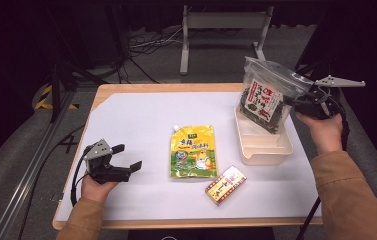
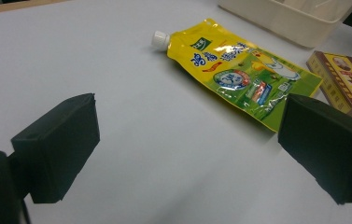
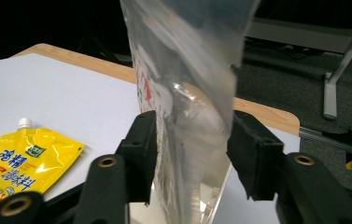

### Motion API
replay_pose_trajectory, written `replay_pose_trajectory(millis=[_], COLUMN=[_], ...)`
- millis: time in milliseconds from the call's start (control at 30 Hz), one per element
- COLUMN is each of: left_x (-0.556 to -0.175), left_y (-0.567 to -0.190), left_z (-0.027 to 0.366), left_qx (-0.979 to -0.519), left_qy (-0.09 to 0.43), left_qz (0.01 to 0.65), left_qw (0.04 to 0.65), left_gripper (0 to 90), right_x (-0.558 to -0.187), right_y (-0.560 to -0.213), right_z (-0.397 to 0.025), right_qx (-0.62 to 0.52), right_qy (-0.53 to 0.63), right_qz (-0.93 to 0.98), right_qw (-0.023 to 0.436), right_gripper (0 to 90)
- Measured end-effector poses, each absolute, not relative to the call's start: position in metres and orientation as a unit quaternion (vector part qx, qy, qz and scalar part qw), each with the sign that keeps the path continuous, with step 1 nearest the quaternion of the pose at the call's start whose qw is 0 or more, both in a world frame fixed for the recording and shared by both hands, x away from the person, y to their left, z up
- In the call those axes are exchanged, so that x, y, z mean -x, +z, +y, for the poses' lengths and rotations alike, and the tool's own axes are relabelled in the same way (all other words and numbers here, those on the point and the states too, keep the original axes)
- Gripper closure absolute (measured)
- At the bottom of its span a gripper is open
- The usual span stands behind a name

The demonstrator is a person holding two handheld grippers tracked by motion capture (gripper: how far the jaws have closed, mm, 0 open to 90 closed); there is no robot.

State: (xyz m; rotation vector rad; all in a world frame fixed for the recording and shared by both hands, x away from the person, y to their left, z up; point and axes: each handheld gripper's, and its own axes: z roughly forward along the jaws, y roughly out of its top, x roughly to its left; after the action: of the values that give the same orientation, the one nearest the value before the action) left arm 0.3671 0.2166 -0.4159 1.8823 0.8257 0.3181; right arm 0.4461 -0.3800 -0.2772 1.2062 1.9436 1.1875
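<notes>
A clear zip bag [image 1: 263,97] with a red and white label and dark dried contents hangs tilted over a cream plastic tray [image 1: 266,150] at the right of the table. My right gripper [image 1: 296,102] is shut on the bag's right side. In the right gripper view the bag [image 3: 187,93] is pinched between the two jaws of that gripper [image 3: 190,140]. My left gripper [image 1: 126,157] rests low at the front left, open with nothing between its jaws; the left gripper view shows the same [image 2: 187,130].
A yellow spouted pouch [image 1: 192,151] lies flat mid-table, also in the left gripper view [image 2: 239,70]. A red and gold box [image 1: 225,184] lies just to its front right. A white sheet [image 1: 141,125] covers the wooden table. A metal frame [image 1: 221,22] and cables lie beyond the far edge.
</notes>
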Motion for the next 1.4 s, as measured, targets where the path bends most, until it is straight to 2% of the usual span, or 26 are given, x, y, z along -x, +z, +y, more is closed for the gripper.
replay_pose_trajectory(millis=[133, 300, 567, 867, 1200, 1400], left_x=[-0.368, -0.369, -0.372, -0.372, -0.369, -0.369], left_y=[-0.416, -0.416, -0.414, -0.411, -0.399, -0.395], left_z=[0.215, 0.214, 0.211, 0.206, 0.201, 0.196], left_qx=[-0.781, -0.782, -0.785, -0.787, -0.787, -0.791], left_qy=[0.132, 0.128, 0.116, 0.111, 0.091, 0.083], left_qz=[0.342, 0.342, 0.339, 0.337, 0.334, 0.332], left_qw=[0.505, 0.505, 0.505, 0.504, 0.511, 0.508], left_gripper=[5.8, 5.9, 6.1, 6.1, 4.4, 2.9], right_x=[-0.441, -0.434, -0.415, -0.393, -0.371, -0.362], right_y=[-0.276, -0.275, -0.274, -0.284, -0.289, -0.301], right_z=[-0.379, -0.38, -0.375, -0.375, -0.358, -0.345], right_qx=[-0.448, -0.449, -0.431, -0.423, -0.381, -0.346], right_qy=[0.447, 0.445, 0.428, 0.431, 0.457, 0.476], right_qz=[0.723, 0.722, 0.737, 0.742, 0.755, 0.771], right_qw=[0.276, 0.279, 0.297, 0.292, 0.276, 0.245], right_gripper=[43.8, 40.8, 40.6, 41.0, 40.1, 38.2])
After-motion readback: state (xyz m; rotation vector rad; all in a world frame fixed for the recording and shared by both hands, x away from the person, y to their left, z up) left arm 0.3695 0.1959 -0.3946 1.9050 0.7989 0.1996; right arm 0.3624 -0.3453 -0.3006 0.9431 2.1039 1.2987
